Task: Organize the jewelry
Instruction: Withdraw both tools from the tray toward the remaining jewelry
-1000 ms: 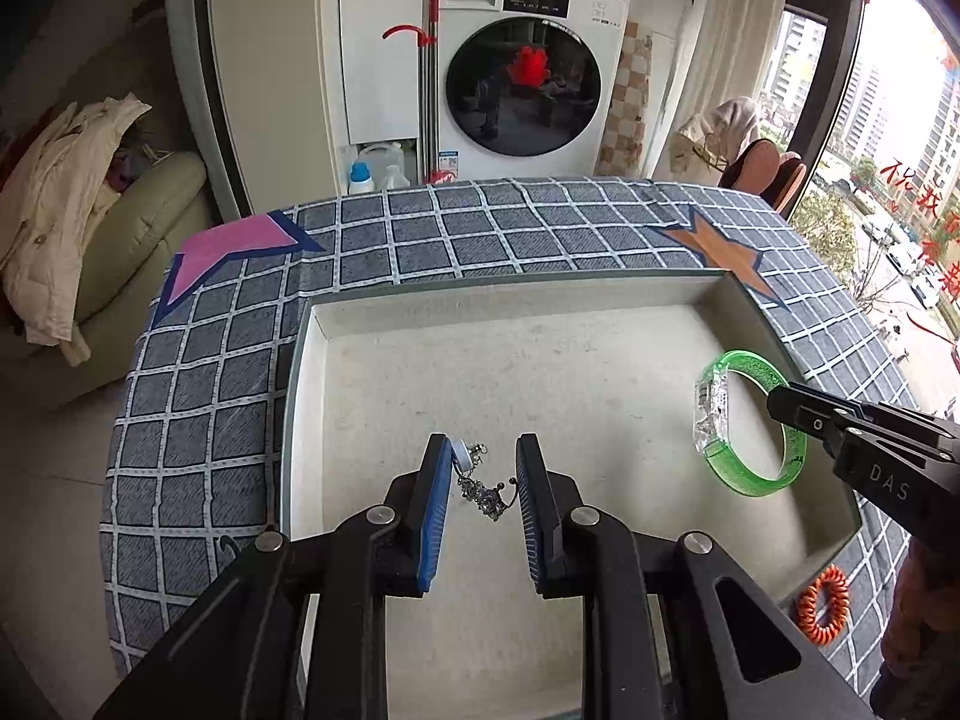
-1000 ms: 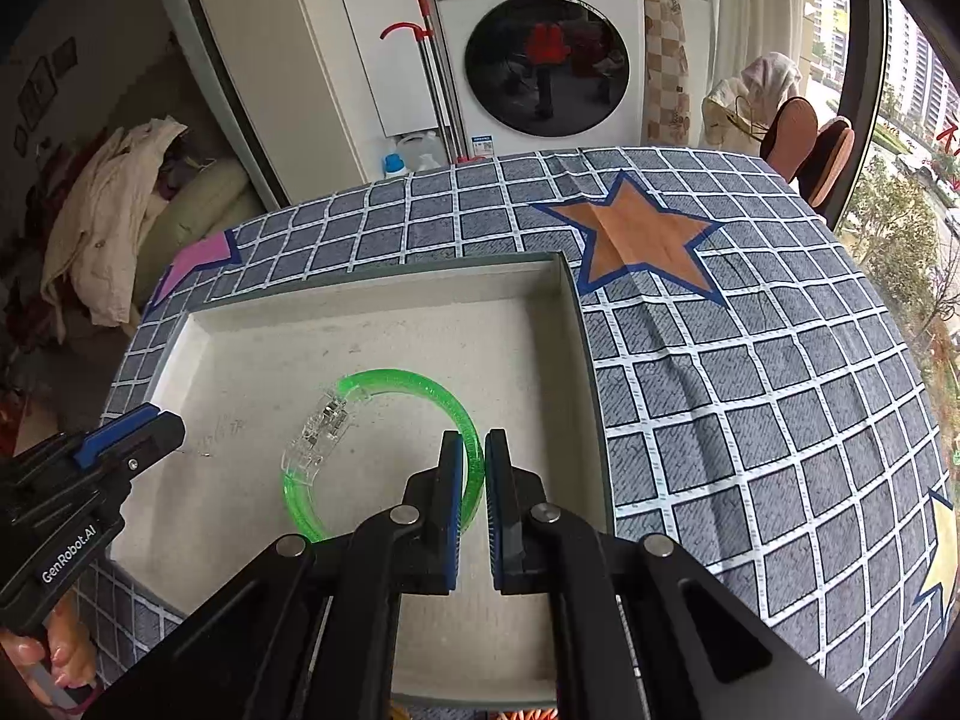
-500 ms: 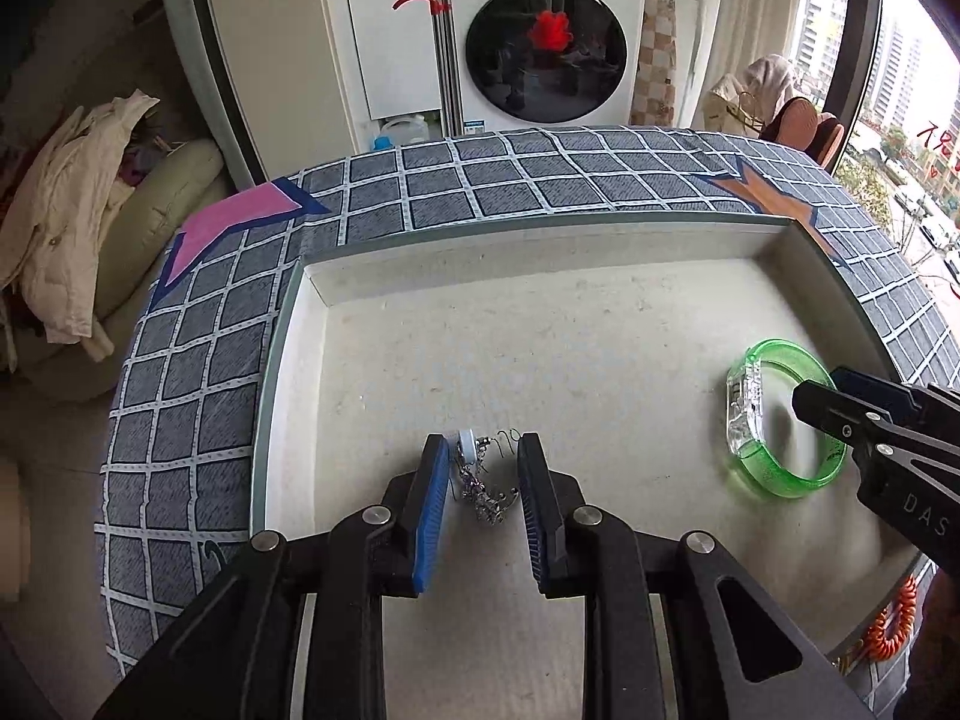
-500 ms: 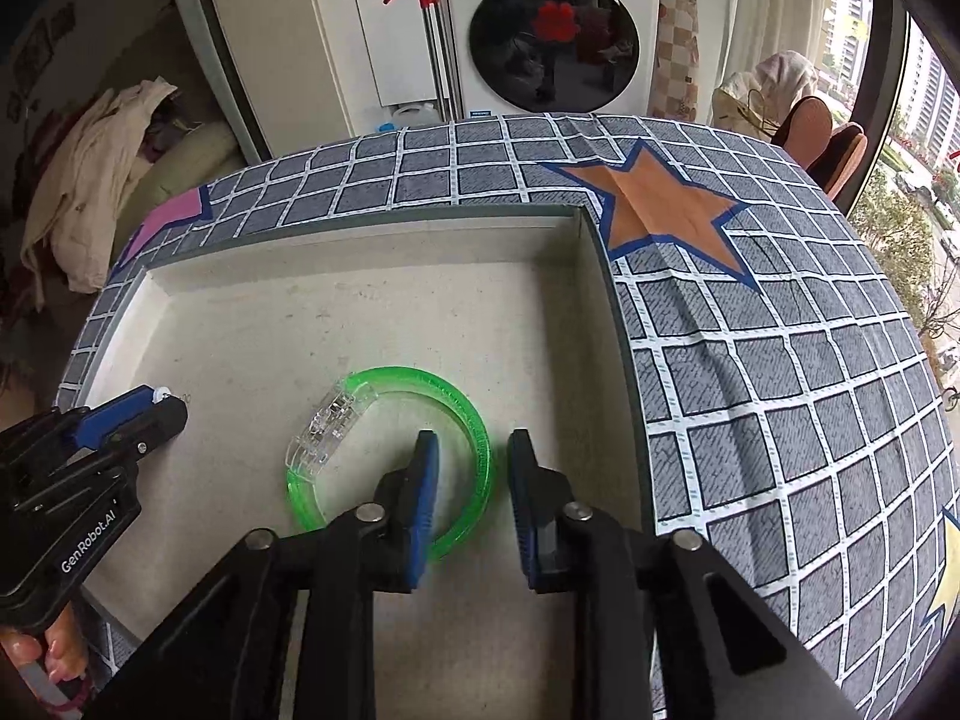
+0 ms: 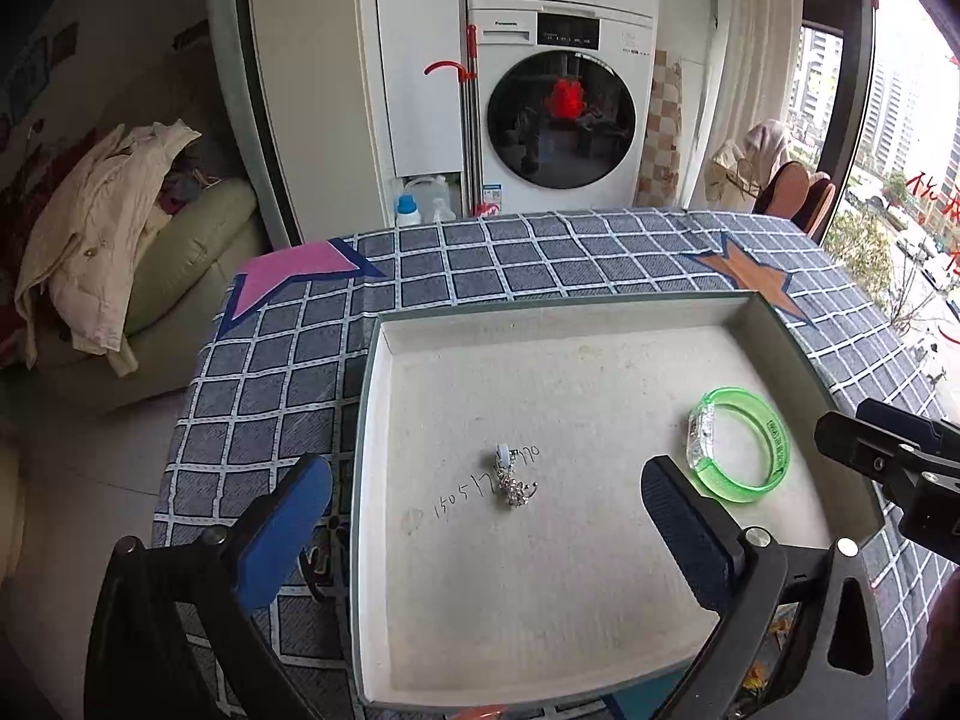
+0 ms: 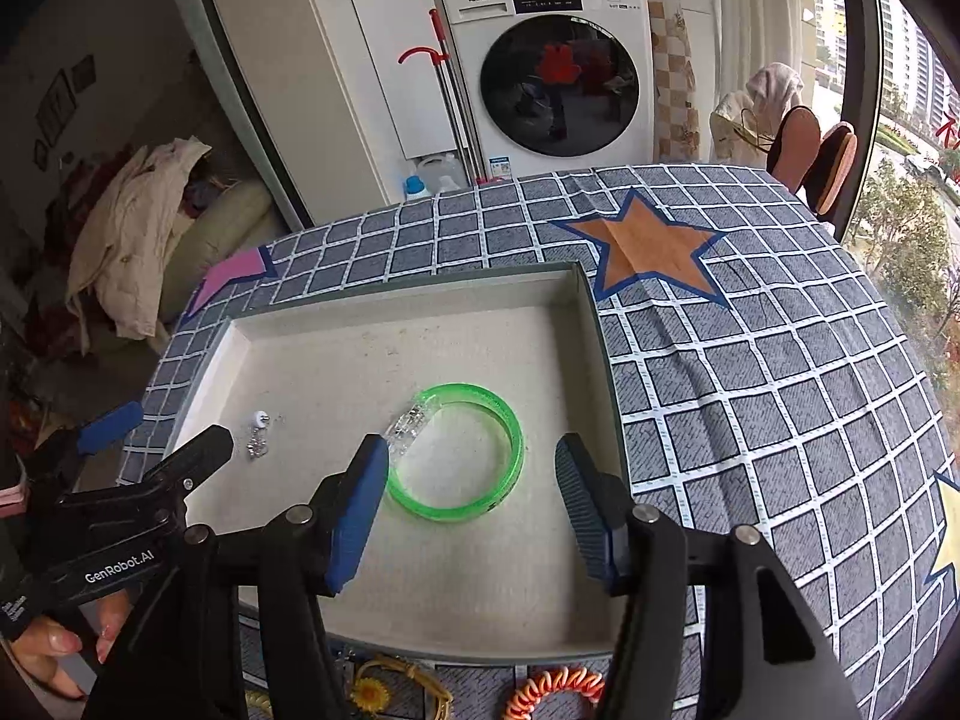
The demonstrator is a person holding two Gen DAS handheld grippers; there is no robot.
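A shallow white tray (image 5: 369,420) (image 6: 591,324) sits on the checked tablecloth. A small silver chain piece (image 5: 510,480) (image 6: 257,438) lies on the tray floor near its middle-left. A green translucent bangle (image 5: 737,445) (image 6: 459,453) with a clear clasp lies flat at the tray's right side. My left gripper (image 5: 480,516) is open wide and empty, raised above and behind the chain. My right gripper (image 6: 471,510) is open wide and empty, raised just behind the bangle. Each gripper shows in the other's view.
An orange coil hair tie (image 6: 555,690) and a yellow flower hair tie (image 6: 384,687) lie on the cloth in front of the tray. The tablecloth (image 6: 750,360) extends to the right. A washing machine (image 5: 558,114) and a sofa with clothes (image 5: 108,240) stand beyond the table.
Both grippers have opened wide and pulled up and back. The left let go of the chain and the right let go of the bangle; both now lie in the tray.
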